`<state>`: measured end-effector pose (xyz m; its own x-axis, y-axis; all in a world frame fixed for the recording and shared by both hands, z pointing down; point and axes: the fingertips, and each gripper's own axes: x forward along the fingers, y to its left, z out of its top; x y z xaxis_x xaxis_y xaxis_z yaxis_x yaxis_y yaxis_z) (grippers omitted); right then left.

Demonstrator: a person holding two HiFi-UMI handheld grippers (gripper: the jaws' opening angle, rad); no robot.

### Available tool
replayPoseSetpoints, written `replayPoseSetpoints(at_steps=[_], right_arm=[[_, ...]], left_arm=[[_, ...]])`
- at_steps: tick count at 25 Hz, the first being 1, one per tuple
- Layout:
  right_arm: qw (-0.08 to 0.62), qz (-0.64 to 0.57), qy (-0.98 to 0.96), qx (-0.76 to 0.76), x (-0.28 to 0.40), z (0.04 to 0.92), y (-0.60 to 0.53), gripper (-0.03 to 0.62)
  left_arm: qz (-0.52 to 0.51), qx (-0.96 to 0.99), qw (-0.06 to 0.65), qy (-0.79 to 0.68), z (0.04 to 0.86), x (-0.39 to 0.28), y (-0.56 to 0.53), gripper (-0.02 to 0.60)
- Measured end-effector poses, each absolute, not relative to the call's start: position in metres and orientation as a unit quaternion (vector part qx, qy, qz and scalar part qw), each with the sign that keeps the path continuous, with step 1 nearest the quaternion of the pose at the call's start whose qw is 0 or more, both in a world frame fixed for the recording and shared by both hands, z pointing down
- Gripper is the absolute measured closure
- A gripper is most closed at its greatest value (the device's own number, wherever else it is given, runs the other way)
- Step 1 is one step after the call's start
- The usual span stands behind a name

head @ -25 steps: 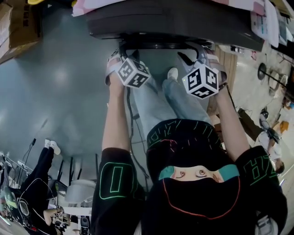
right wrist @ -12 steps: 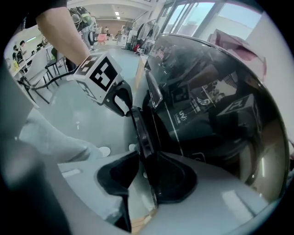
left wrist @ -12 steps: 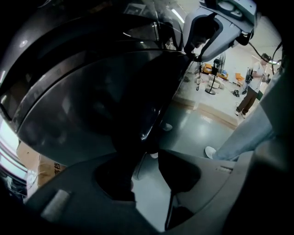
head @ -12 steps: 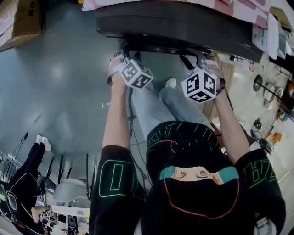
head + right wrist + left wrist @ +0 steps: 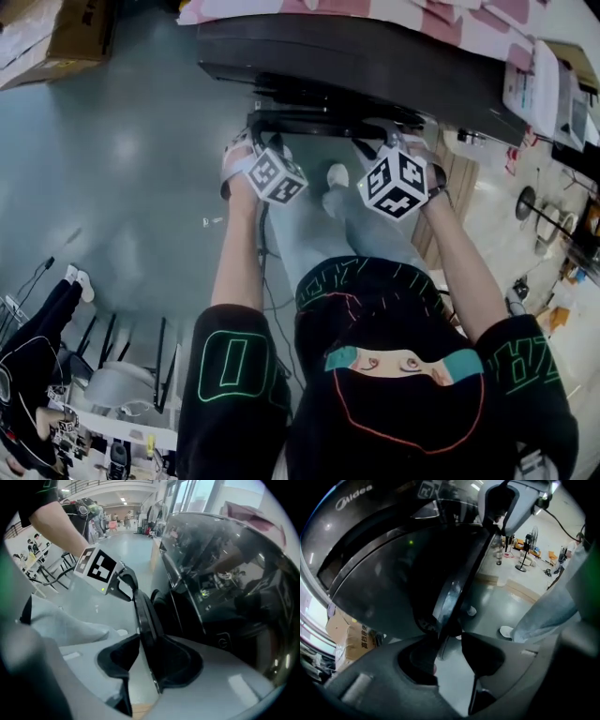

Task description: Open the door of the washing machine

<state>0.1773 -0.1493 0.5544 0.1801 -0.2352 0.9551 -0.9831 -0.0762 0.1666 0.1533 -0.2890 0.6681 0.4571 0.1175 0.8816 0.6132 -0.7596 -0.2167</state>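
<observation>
Door [image 5: 447, 597]: edge clear of washer [image 5: 356, 47], open floor [image 5: 131, 169] beside.
Left tool [image 5: 449, 639]: I clamp its rim.
Right tool [image 5: 146, 656]: clamps it too.

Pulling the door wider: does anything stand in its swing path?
Possibly. The left gripper and right gripper both clamp the door rim. The person's own legs stand just behind it, so they may need to step back.
</observation>
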Motion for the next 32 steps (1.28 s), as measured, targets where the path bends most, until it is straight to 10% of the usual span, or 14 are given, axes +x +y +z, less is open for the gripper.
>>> replayPoseSetpoints(at_steps=[32], right_arm=[[0.551, 0.205, -0.703, 0.401, 0.020, 0.561, -0.048, 0.442]], left_arm=[[-0.567, -0.816, 0.110, 0.029, 0.677, -0.090, -0.134, 0.429]])
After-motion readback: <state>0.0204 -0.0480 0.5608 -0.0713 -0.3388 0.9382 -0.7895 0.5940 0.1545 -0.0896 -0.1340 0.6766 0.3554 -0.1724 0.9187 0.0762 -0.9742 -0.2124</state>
